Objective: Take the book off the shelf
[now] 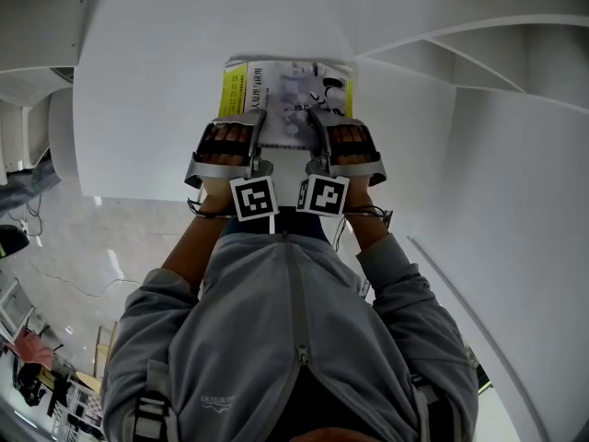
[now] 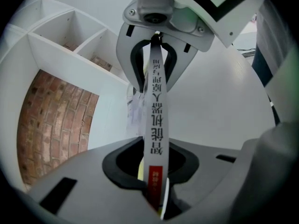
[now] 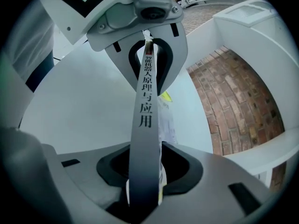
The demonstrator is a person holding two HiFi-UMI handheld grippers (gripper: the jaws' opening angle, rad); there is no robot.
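Looking down through the head view, I see the thin book with a yellow-and-grey printed cover [image 1: 287,99] held out in front of me, off the shelf. It is over a broad plain white panel [image 1: 147,109]; I cannot tell whether it touches it. Both claws are clenched on the book's near edge. The left gripper [image 1: 247,129] sits at 9 o'clock of the right gripper [image 1: 324,129], the two close side by side, and the cover runs away from them toward 12 o'clock.

In the left gripper view the book's white spine with black characters and a red block [image 2: 156,125] runs from 6 o'clock, where my jaws pinch it, up to 12 o'clock, where the other claw grips the same edge. White shelf compartments [image 2: 65,36] stand at 10 o'clock, with a red brick wall [image 2: 51,120] at 8 o'clock behind them.

The right gripper view mirrors this: jaws pressed on the spine at 6 o'clock, brick at 3 o'clock. My grey zip-up jacket [image 1: 285,339] fills the head view at 6 o'clock.
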